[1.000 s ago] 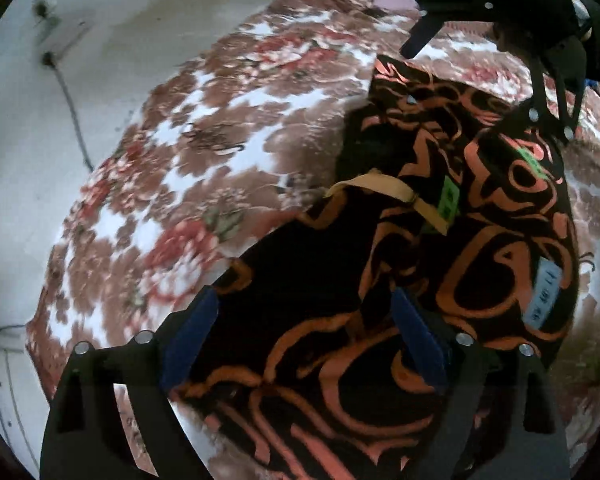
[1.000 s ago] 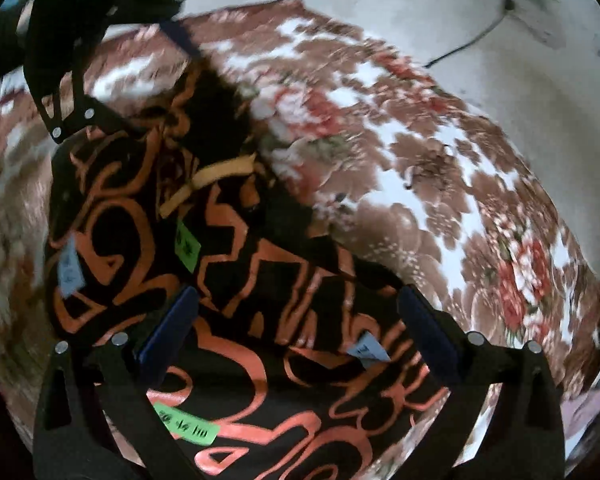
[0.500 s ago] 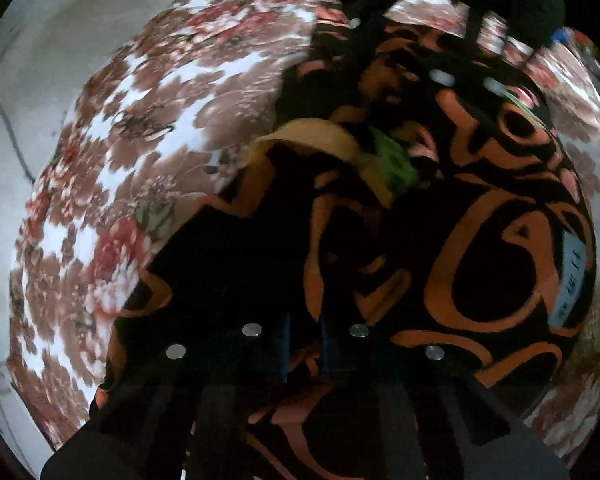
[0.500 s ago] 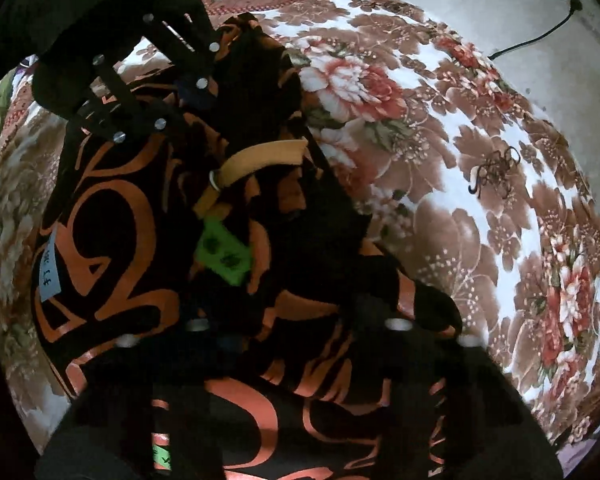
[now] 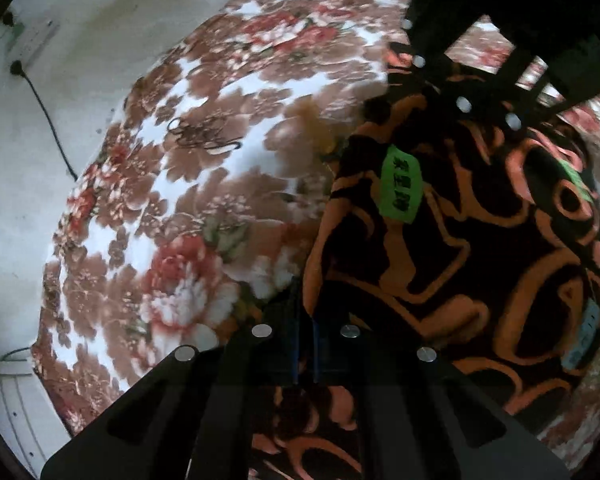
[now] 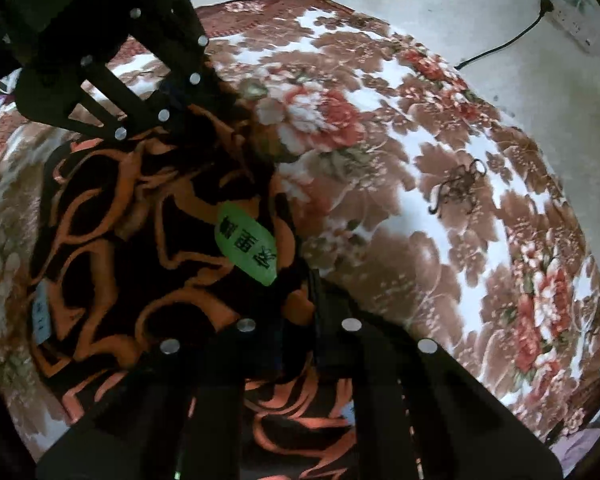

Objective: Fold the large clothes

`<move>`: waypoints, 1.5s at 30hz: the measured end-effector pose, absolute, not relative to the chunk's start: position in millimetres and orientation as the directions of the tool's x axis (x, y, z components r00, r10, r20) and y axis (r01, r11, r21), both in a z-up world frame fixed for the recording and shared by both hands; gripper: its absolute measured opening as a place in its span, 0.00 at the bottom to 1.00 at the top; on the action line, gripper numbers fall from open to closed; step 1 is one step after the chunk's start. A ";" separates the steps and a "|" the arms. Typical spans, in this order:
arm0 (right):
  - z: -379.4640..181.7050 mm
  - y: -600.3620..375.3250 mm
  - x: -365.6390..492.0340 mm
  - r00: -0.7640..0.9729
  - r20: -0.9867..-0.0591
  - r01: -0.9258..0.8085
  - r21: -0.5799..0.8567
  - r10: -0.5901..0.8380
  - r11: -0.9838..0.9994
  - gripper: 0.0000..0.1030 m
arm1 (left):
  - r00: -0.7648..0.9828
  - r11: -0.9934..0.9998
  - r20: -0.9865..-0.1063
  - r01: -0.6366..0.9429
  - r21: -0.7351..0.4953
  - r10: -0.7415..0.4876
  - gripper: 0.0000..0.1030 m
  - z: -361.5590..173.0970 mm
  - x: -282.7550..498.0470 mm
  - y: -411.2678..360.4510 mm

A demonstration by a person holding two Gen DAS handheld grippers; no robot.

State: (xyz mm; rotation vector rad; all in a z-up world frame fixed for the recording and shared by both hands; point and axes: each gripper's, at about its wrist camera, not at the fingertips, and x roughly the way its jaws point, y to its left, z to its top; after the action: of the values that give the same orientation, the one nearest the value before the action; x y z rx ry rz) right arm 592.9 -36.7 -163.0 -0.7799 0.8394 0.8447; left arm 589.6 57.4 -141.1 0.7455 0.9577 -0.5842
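Gripping the black-and-orange garment point(image 5: 480, 248) with both units: we are clamping the left hand-held gripper point(image 5: 306, 344) shut on one edge and the right hand-held gripper point(image 6: 300, 320) shut on the neighbouring edge. We are holding the cloth bunched over the floral bed cover point(image 5: 188, 184), probably so both pinched edges travel together and the fold line stays straight. Green label point(image 6: 246, 244) is facing up between the grips.

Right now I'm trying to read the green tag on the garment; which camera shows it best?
The left wrist view: the green tag faces the lens, upright on the black-and-orange garment. The right wrist view shows it upside down.
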 end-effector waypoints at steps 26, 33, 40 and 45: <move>-107.4 -123.2 558.1 0.762 -0.605 -0.428 -0.203 0.231 0.881 0.95 | 0.720 0.977 -0.692 0.185 0.109 -0.059 0.89 -123.5 504.3 158.7; -168.9 -138.5 561.4 0.697 -0.716 -0.307 -0.356 -0.046 0.883 0.95 | 0.589 0.963 -0.800 0.265 0.059 -0.113 0.89 -170.8 511.4 140.9; -210.7 -166.9 609.4 0.628 -0.772 -0.182 -0.268 -0.098 0.946 0.95 | 0.573 0.983 -0.800 0.127 -0.130 -0.179 0.89 -200.7 551.6 164.9; -230.0 -193.8 636.5 0.612 -0.774 -0.113 -0.291 -0.164 0.950 0.95 | 0.562 0.993 -0.820 0.024 -0.117 -0.110 0.89 -216.5 579.9 194.0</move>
State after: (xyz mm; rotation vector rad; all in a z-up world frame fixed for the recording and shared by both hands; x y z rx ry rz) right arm 636.5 -193.8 -230.0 -0.3273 0.9164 -0.0304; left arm 579.9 194.0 -216.5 -0.0966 0.9715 -0.0792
